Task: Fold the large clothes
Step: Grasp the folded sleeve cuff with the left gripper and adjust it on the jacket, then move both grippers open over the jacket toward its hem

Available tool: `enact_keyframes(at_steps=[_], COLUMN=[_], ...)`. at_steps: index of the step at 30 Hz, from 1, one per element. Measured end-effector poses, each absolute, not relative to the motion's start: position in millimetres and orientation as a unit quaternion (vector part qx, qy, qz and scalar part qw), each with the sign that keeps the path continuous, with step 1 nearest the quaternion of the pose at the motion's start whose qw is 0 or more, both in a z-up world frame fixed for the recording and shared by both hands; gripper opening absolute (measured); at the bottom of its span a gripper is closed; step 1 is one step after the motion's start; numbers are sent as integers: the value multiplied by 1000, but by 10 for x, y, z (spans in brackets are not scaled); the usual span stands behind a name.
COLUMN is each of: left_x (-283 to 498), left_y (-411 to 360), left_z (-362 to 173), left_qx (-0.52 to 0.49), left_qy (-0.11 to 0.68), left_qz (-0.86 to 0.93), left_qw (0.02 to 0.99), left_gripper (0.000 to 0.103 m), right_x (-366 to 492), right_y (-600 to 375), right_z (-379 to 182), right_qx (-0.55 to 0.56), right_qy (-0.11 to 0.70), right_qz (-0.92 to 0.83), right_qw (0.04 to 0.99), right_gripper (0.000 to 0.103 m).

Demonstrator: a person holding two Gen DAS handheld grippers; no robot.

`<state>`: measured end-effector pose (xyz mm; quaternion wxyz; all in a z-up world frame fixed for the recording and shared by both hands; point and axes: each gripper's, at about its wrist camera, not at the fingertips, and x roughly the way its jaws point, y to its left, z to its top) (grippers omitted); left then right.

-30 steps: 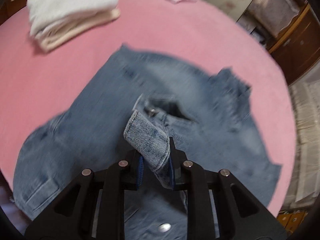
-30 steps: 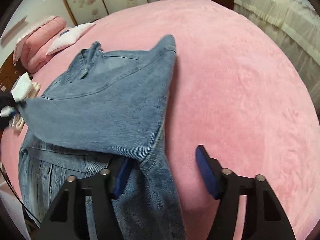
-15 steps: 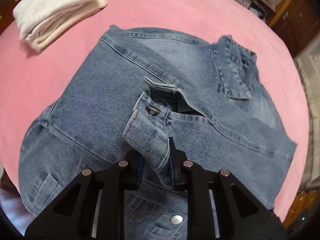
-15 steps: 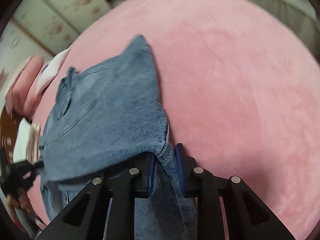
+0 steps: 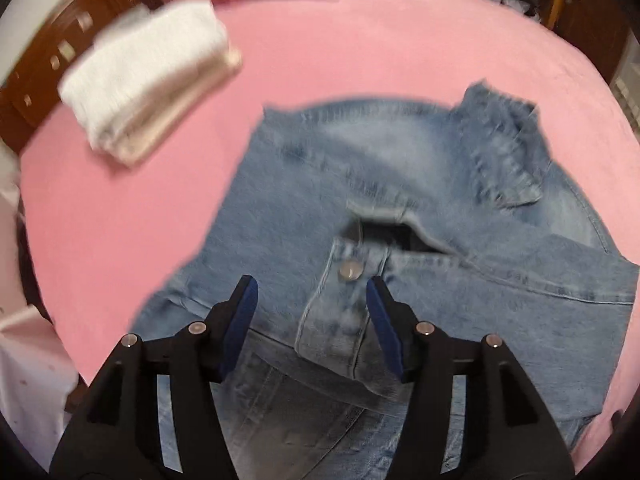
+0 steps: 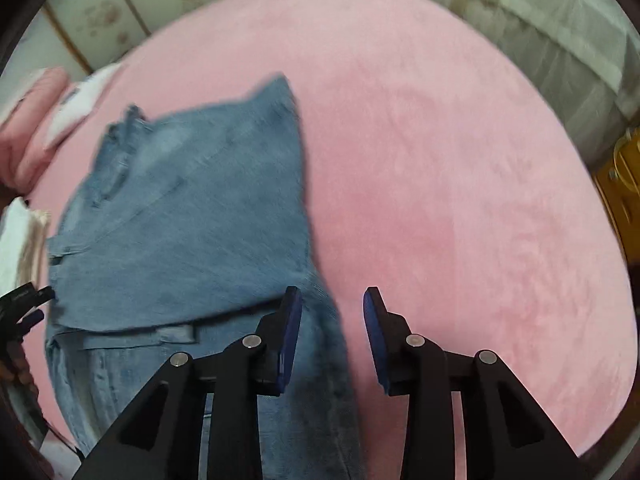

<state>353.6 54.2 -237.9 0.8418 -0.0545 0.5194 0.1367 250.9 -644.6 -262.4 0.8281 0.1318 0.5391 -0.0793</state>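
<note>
A light-blue denim jacket [image 5: 420, 208] lies partly folded on a pink bed [image 5: 360, 40], its collar [image 5: 504, 160] towards the far side and one sleeve laid across the body, the buttoned cuff [image 5: 344, 304] resting on top with its metal snap button [image 5: 350, 270] showing. The left tongs [image 5: 312, 296] hover over that cuff, their blue pads [image 5: 240, 320] apart on either side of it and not pressing on it; the jaws are opening. Seen from the right wrist, the same jacket [image 6: 192, 216] spreads over the left half of the bed [image 6: 460, 160], a folded panel covering its front. The right tongs [image 6: 332, 312] stand above the jacket's near right edge, jaws opening to a moderate gap, the left pad over denim, the right pad over bare pink cover, gripping nothing. Beyond the jacket, near the dark wooden headboard [image 5: 36, 80], sits a stack of folded white and cream clothes [image 5: 148, 76]. Pink pillows [image 6: 28, 120] lie at the far left, before floral-patterned wardrobe doors [image 6: 120, 4].
</note>
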Motion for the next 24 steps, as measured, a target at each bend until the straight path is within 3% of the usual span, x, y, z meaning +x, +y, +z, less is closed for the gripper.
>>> enact_keyframes(at_steps=[2,3,5,6,12,16,20,24], left_x=[3479,3459,3460,3477,3628,3724,3779,3861], left_y=[433,360,89,-1,-624,-365,-13,65], left_z=[-2244,-2206,-2229,-2260,-2789,-3111,-3138,-2967], left_qx=[-75,-87,-105,-104,10,63,53,29], left_qy=[509,510,540,553,622,645,637,622], left_qz=[77,41,-31,-42,-39,58,64,71], left_qw=[854,855,835,826,782,759,766,780], left_gripper=[46,29,5,0,0,0,0,0], right_x=[2573,2632,2786,2838,3141,3087,2908,2914], right_y=[-6331,-6267,-6134,-6072,-5591,-5716,-6347,-6443], right_z=[-2521,-2539,-2586,-2631,-2987,-3188,-3179,-2953], right_qx=[139,154,194,211,236,189,162,15], right_qy=[524,524,531,536,592,609,600,589], right_qz=[-41,-18,18,31,68,64,28,-51], right_qw=[839,837,825,817,768,768,783,806], right_gripper=[14,5,3,2,2,2,0,0])
